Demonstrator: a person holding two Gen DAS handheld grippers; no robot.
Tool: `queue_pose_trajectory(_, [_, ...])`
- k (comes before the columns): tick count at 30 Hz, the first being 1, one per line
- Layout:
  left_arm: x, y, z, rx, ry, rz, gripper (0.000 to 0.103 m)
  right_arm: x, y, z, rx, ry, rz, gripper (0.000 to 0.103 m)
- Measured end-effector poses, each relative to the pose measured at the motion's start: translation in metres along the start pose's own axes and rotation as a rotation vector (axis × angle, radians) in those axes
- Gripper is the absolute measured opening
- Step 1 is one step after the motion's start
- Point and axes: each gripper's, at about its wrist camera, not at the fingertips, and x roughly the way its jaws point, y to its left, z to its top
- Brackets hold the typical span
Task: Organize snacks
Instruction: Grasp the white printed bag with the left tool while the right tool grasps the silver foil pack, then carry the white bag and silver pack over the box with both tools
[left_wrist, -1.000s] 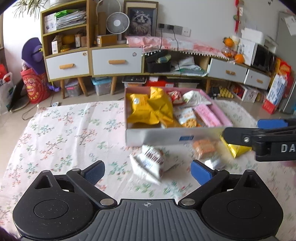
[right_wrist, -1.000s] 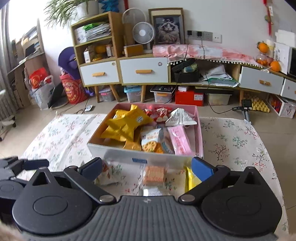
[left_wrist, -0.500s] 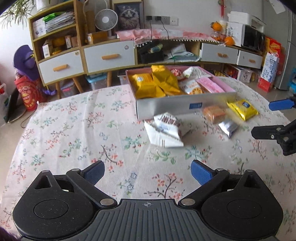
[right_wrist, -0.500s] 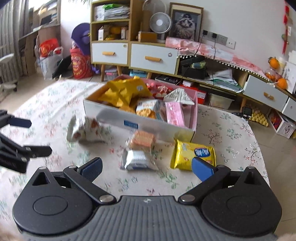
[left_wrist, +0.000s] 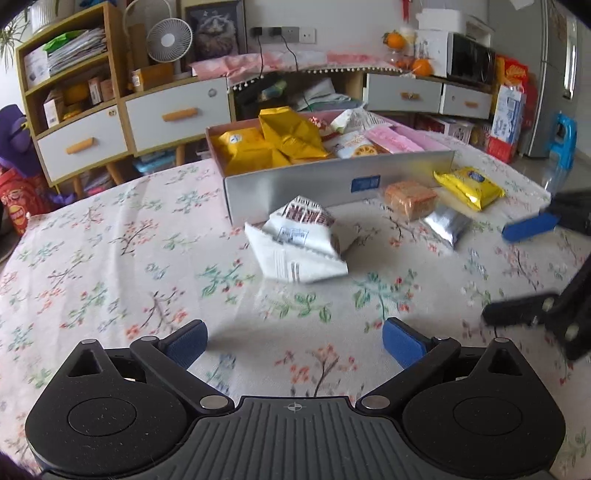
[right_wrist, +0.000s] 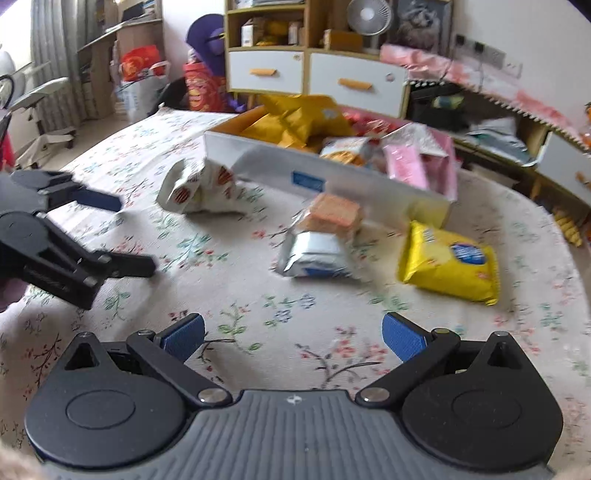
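Note:
A shallow box (left_wrist: 332, 184) (right_wrist: 258, 158) full of snack packs sits on the floral tablecloth. In front of it lie a white crumpled pack (left_wrist: 301, 240) (right_wrist: 197, 188), an orange biscuit pack (left_wrist: 410, 195) (right_wrist: 334, 212), a silver pack (left_wrist: 445, 223) (right_wrist: 314, 254) and a yellow pack (left_wrist: 469, 186) (right_wrist: 448, 262). My left gripper (left_wrist: 293, 338) is open and empty, well short of the white pack. Equally open and empty, my right gripper (right_wrist: 291, 334) is held back from the silver and yellow packs. Each gripper also shows at the edge of the other's view.
Behind the table stand a wooden shelf unit with drawers (left_wrist: 85, 140), a desk fan (left_wrist: 170, 38), a low cabinet with oranges (left_wrist: 406, 64) and a microwave (left_wrist: 469, 59). A chair (right_wrist: 40, 107) stands at the far left on the floor.
Both grippers have drawn back from the box toward the near side of the table. The loose packs now lie farther ahead. Both stayed open and empty.

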Motion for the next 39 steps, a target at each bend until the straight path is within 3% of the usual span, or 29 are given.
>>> queue_pose_trajectory(7, [0.017, 0.006, 0.012, -0.036, -0.035, -0.022, 0.102, 0.008, -0.004, -0.003, 0.030, -0.065, 0.024, 0.103])
queue_pose_trajectory(14, [0.026, 0.001, 0.025, -0.048, -0.058, -0.002, 0.100, 0.018, -0.002, 0.009, 0.038, -0.075, 0.014, 0.103])
queue_pose_trajectory(20, [0.024, -0.004, 0.031, -0.065, -0.083, -0.010, 0.086, 0.020, -0.002, 0.011, 0.034, -0.086, 0.006, 0.101])
queue_pose_trajectory(22, [0.023, -0.004, 0.033, -0.075, -0.087, -0.018, 0.079, 0.020, -0.003, 0.012, 0.038, -0.092, 0.011, 0.097])
queue_pose_trajectory(25, [0.025, -0.001, 0.035, -0.115, -0.078, -0.029, 0.067, 0.019, -0.006, 0.015, 0.055, -0.098, 0.003, 0.083])
queue_pose_trajectory(35, [0.020, -0.005, 0.038, -0.134, -0.068, -0.028, 0.052, 0.016, -0.012, 0.019, 0.066, -0.098, -0.007, 0.045])
queue_pose_trajectory(39, [0.019, -0.006, 0.039, -0.140, -0.056, -0.028, 0.051, 0.016, -0.013, 0.020, 0.066, -0.092, -0.007, 0.041])
